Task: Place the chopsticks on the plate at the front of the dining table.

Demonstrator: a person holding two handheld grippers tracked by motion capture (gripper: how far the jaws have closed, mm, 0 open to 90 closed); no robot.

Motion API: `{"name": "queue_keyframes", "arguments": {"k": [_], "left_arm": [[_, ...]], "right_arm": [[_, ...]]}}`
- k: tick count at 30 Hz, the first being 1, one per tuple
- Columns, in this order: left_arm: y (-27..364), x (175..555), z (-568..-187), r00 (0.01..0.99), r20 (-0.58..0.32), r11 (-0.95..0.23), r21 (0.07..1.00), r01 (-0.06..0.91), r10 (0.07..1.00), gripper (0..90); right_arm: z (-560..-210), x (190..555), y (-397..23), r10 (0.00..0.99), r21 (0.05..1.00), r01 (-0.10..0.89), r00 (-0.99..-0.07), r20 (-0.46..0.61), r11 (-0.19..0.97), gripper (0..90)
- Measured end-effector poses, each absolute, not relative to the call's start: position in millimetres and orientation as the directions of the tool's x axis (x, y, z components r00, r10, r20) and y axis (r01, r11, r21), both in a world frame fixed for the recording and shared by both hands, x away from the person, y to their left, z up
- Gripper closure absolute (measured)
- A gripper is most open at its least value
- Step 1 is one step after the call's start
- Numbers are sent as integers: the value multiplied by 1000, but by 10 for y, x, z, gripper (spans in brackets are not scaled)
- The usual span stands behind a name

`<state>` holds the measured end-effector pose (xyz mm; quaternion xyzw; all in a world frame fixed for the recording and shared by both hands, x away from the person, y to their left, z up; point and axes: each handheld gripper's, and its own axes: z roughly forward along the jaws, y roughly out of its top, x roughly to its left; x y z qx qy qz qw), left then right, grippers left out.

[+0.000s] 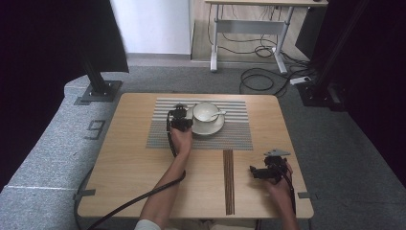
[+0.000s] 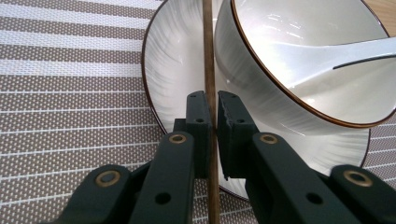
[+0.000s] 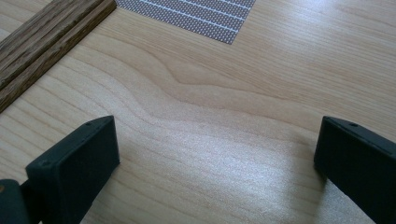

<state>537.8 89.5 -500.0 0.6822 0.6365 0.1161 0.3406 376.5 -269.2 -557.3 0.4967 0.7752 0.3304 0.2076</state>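
Clenching one chopstick (image 2: 209, 70) upright beside the bowl (image 2: 299, 60), my left gripper (image 2: 212, 122) was nearer; right gripper (image 3: 215, 154) jaws released.

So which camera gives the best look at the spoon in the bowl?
The left gripper view: the white spoon lies large and sharp across the bowl. The high view shows it small, its handle over the rim. The right gripper view faces bare table.

Left claw (image 2: 211, 109) clamped; right claw (image 3: 217, 154) wide apart.
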Motion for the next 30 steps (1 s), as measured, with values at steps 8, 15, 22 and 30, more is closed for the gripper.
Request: {"name": "queue_keyframes", "arguments": {"k": [8,15,22,30], "left_arm": [[890,5328,-4970,184,-265,25,630,776,947,806],[964,5278,-4896,194,-224,-1,653,757,955,758],[1107,5219,-4867,190,-200,-13,655,756,961,684],[1208,5136,-4892,196,-196,-23,648,761,961,634]], "right_arm": [[-5573,3765,-2692,907,718,633,-420,7,288,0],[-5573,3765,-2692,908,718,634,-420,7,288,0],[-5573,3765,-2692,907,718,634,-420,7,288,0],[-5575,3767,-2691,907,719,632,-421,6,289,0]]}}
